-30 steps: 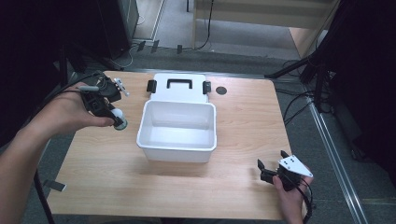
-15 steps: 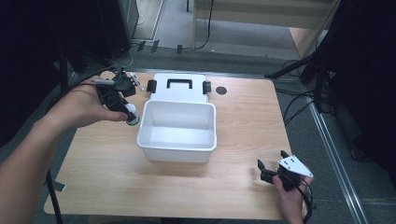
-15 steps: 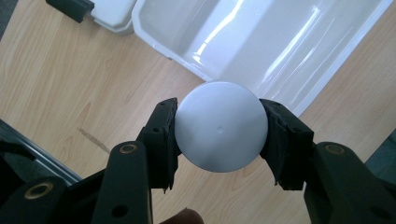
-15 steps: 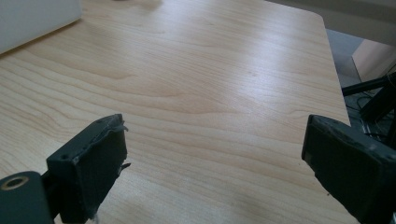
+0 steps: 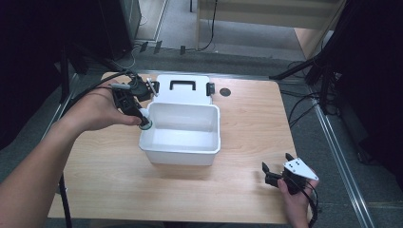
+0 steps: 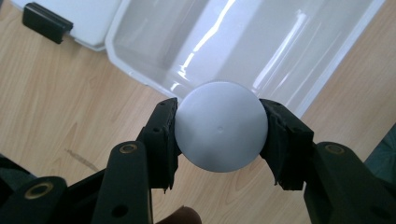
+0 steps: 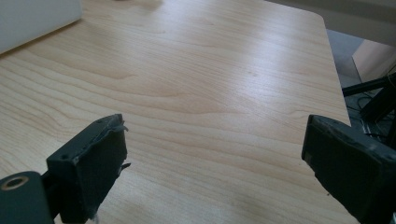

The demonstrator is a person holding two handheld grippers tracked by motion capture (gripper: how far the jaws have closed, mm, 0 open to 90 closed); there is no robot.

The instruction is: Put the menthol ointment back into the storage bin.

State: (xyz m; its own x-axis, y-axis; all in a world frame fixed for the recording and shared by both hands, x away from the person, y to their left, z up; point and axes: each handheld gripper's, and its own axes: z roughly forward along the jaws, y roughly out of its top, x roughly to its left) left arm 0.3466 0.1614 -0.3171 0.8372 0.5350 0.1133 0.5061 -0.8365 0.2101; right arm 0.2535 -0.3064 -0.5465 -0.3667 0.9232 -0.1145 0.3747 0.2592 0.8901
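Observation:
My left gripper point(image 5: 142, 119) is shut on a round white object point(image 6: 221, 126), its two black pads pressing either side of it. The round white object point(image 5: 145, 123) hangs just above the left rim of the white plastic bin point(image 5: 181, 148); in the left gripper view the bin point(image 6: 299, 56) lies beyond the jaws and looks bare inside. My right gripper point(image 5: 275, 167) rests at the table's front right, held in a hand. Its jaws stand wide apart over bare wood point(image 7: 205, 98) with nothing between them.
The bin's white lid point(image 5: 190, 97) with a black handle and black latches lies flat behind the bin. A small dark round hole point(image 5: 225, 92) sits in the tabletop at the back right. Cables and stands crowd the floor beyond the table's point(image 5: 104, 166) edges.
My left hand has carried the round white object rightward from the table's left side to the bin's left rim. The right gripper has stayed put.

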